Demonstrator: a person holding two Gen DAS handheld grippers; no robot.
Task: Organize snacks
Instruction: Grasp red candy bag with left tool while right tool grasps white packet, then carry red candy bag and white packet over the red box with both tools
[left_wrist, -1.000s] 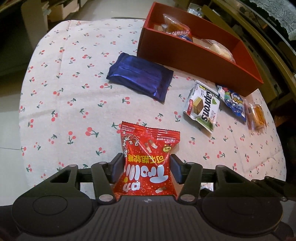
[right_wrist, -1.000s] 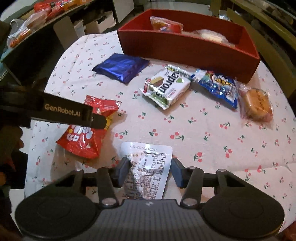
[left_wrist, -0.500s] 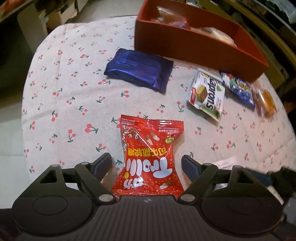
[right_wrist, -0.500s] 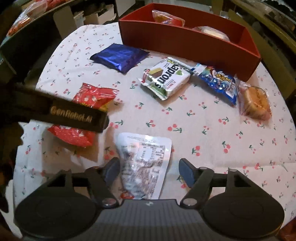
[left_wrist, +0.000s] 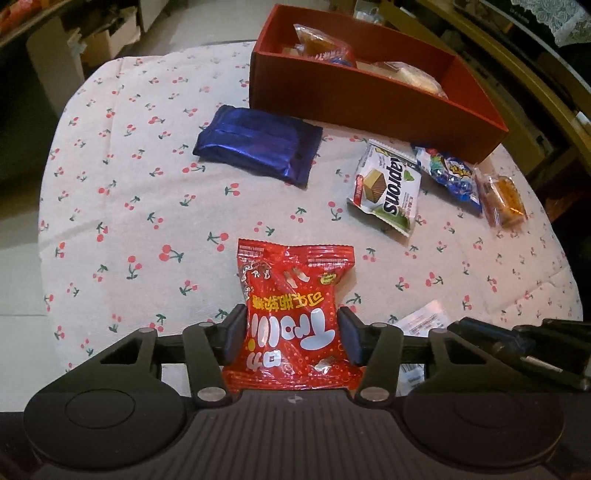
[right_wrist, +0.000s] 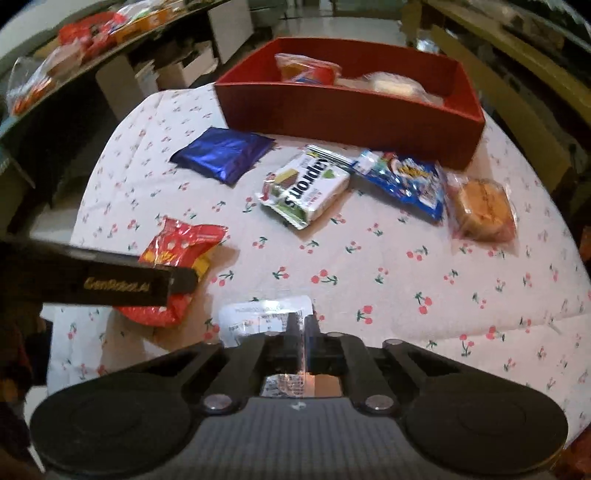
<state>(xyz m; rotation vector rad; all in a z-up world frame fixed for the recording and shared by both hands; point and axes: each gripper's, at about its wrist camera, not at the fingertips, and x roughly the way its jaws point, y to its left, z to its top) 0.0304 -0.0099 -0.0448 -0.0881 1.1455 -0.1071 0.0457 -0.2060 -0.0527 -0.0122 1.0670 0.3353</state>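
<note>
Left gripper has its jaws closing on the red candy bag; both pads press the bag's sides, so it is grasped. Bag lies on the cherry-print tablecloth at the near edge, printed face up, top seam pointing away from the camera.

Right gripper is clamped fully together, pinching the clear white packet between its fingers; the packet's crinkled edge sticks up between the pads and most of it lies to the left on the cloth. In the right wrist view the left gripper's black bar crosses over the red candy bag, just left of the packet. In the left wrist view a corner of the white packet shows near the right gripper's dark frame at lower right.

Farther out, mid-table: blue foil pack to the left, white wafer pack in the middle, blue candy bag beside it, then a wrapped orange cake at the right end. Wafer pack and blue candy bag touch or overlap at their ends; the cake wrapper lies just against the blue bag.

Red box sits at the far side of the table, behind the row, with several wrapped snacks already inside. Blue foil pack lies near its front wall.
</note>
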